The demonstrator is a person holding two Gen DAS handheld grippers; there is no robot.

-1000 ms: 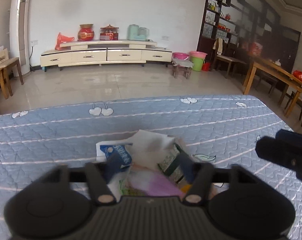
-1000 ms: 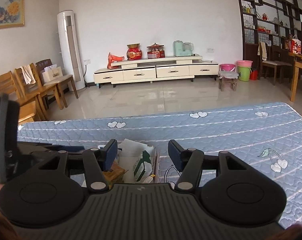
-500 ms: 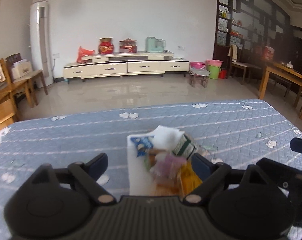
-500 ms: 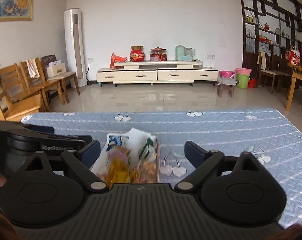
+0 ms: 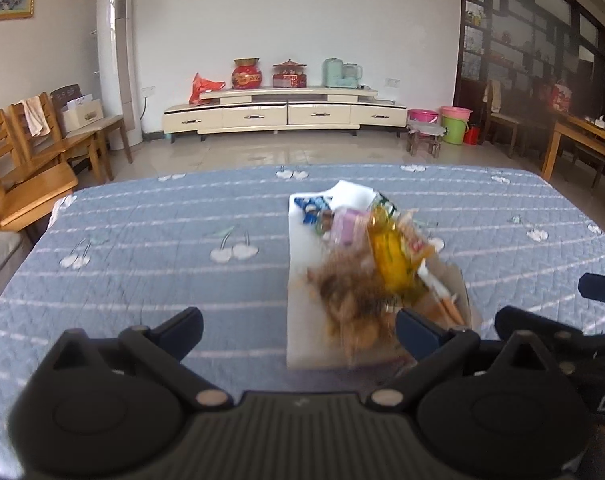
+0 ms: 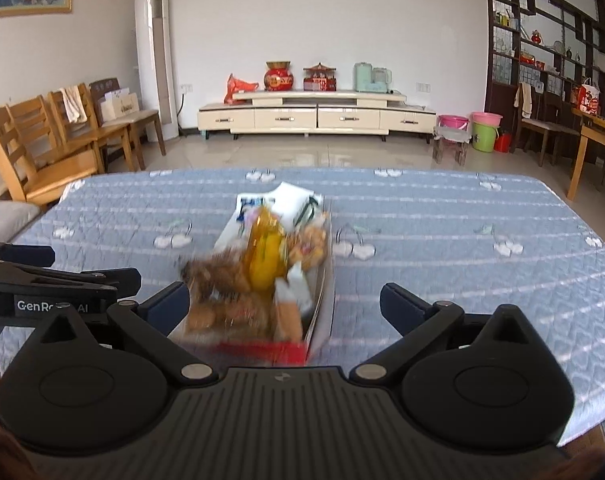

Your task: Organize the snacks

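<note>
While both tools stand clear of the load, the white box (image 5: 302, 280) of snacks (image 6: 262, 272) rests near the middle of the blue quilted table cover (image 5: 162, 248), piled above its rim; the left gripper (image 5: 298, 326) has its jaws opening, now spread wide, nothing pinched, the box's near end lying between them but untouched; the right gripper (image 6: 284, 300) likewise has its jaws spread wide and empty, the box's near end between its fingers. Risk, as judged: the heap is loose (packets blurred, contents hard to name), so a careless nudge of the box wall could spill wrappers onto the cover; the orange packet (image 5: 390, 256) sits highest and looks likeliest to slide off; the two tools are close together and could knock each other. Surface: soft, padded, cherry-printed, so items may settle unevenly. Room: tiled floor, a low cream cabinet (image 6: 316, 114) against the far wall, wooden chairs (image 6: 34, 148) at left, dark shelving (image 5: 534, 52) at right.
</note>
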